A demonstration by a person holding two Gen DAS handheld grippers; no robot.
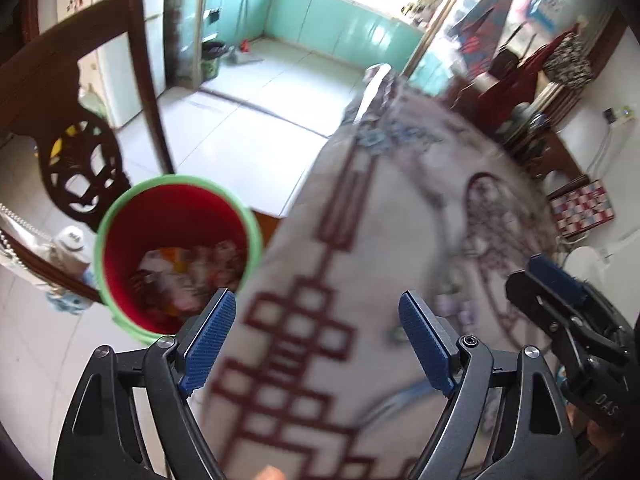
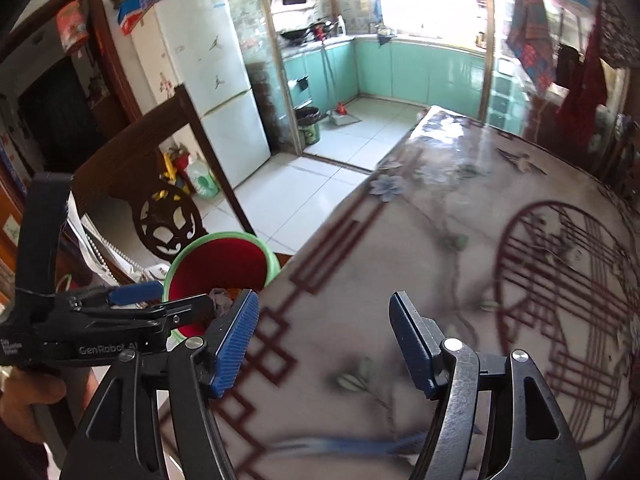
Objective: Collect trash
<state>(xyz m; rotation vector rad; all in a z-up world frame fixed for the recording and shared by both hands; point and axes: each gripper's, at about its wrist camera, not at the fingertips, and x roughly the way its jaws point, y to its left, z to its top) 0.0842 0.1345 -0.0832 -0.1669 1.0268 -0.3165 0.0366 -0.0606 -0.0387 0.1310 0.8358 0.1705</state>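
A trash bin (image 1: 120, 216) with a green rim and red inside stands on the floor against the table's left edge; crumpled wrappers (image 1: 188, 276) lie in its bottom. My left gripper (image 1: 316, 304) hovers open and empty over the table's edge, just right of the bin. My right gripper (image 2: 324, 304) is also open with nothing between its blue pads, above the patterned tablecloth (image 2: 440, 260). The bin (image 2: 218, 264) sits left of it, and the left gripper (image 2: 176, 300) reaches in front of the bin's rim. In the left wrist view the right gripper (image 1: 536, 280) shows at the right edge.
A dark carved wooden chair (image 1: 80, 160) stands behind the bin, close to it. A white fridge (image 2: 208, 80) is beyond the chair, and a tiled floor (image 2: 320, 192) leads to a kitchen with green cabinets. A hand (image 2: 28, 396) holds the left gripper's handle.
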